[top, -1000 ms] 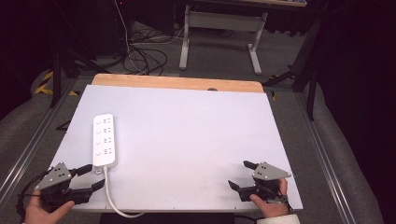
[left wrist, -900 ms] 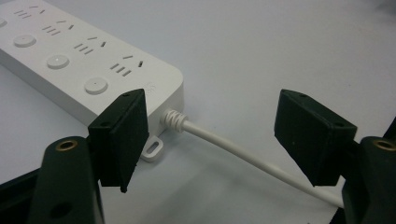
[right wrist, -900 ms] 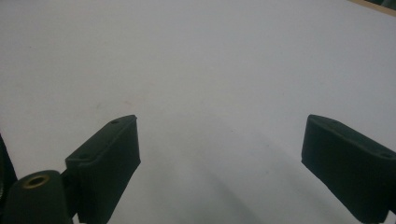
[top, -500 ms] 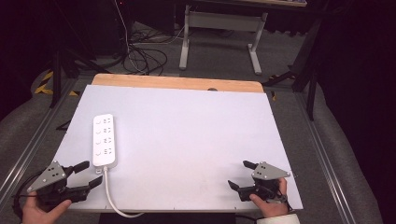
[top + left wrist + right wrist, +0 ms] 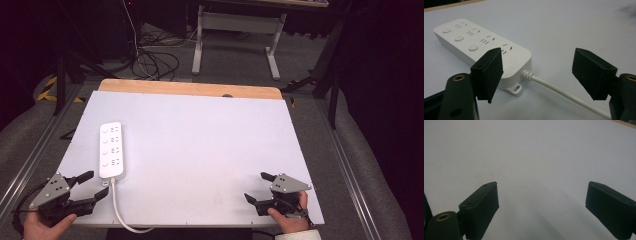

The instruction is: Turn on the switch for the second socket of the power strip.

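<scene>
At the near edge of the table (image 5: 200,125), two grippers are held by a person's hands. The left gripper (image 5: 90,184) is poised at the near left corner, its jaws spread wide and nothing held between them. The right gripper (image 5: 255,187) is kept near the near right corner, its jaws likewise parted over bare white surface. Just beyond the left gripper, a white power strip (image 5: 111,149) is laid flat near the left edge, lengthwise from near to far, with four rows of sockets and buttons on its top. Its white cable (image 5: 118,210) is led from the near end down over the near edge. In the left gripper view the strip's cable end (image 5: 525,73) is seen between the open jaws, untouched. A strip of bare wood (image 5: 190,89) is exposed along the far edge. Beyond the table, dark carpet, loose black cables (image 5: 150,57) and a grey metal stand (image 5: 235,30) are seen.
</scene>
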`<control>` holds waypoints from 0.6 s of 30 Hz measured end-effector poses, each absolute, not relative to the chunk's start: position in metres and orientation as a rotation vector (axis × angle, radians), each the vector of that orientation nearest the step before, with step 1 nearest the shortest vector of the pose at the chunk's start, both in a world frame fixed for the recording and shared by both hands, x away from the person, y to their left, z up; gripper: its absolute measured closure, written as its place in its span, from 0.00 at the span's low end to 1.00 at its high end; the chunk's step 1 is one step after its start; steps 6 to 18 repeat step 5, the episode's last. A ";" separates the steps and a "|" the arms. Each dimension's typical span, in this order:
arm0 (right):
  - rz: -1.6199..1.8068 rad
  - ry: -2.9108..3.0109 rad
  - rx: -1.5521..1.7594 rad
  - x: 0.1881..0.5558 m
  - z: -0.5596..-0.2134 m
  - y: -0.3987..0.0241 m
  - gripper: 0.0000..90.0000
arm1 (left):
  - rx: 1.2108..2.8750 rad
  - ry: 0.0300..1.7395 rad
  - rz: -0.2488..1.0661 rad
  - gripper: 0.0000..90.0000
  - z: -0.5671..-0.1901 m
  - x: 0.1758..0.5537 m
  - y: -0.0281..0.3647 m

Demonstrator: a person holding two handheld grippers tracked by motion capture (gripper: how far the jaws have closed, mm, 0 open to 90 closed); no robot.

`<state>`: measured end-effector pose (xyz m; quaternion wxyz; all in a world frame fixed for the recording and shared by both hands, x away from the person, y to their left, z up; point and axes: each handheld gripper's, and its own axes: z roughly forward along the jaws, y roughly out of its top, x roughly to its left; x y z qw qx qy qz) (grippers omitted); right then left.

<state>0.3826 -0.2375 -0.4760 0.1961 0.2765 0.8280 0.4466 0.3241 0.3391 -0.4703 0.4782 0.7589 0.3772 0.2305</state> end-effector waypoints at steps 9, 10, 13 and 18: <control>1.246 2.320 0.775 0.382 -0.476 -0.237 0.13 | 1.843 0.926 0.559 0.28 -0.470 0.324 0.339; 1.246 2.320 0.775 0.382 -0.476 -0.237 0.13 | 1.843 0.926 0.559 0.28 -0.470 0.324 0.339; 1.246 2.320 0.775 0.382 -0.476 -0.237 0.13 | 1.843 0.926 0.559 0.28 -0.470 0.324 0.339; 1.246 2.320 0.775 0.382 -0.476 -0.237 0.13 | 1.843 0.926 0.559 0.28 -0.470 0.324 0.339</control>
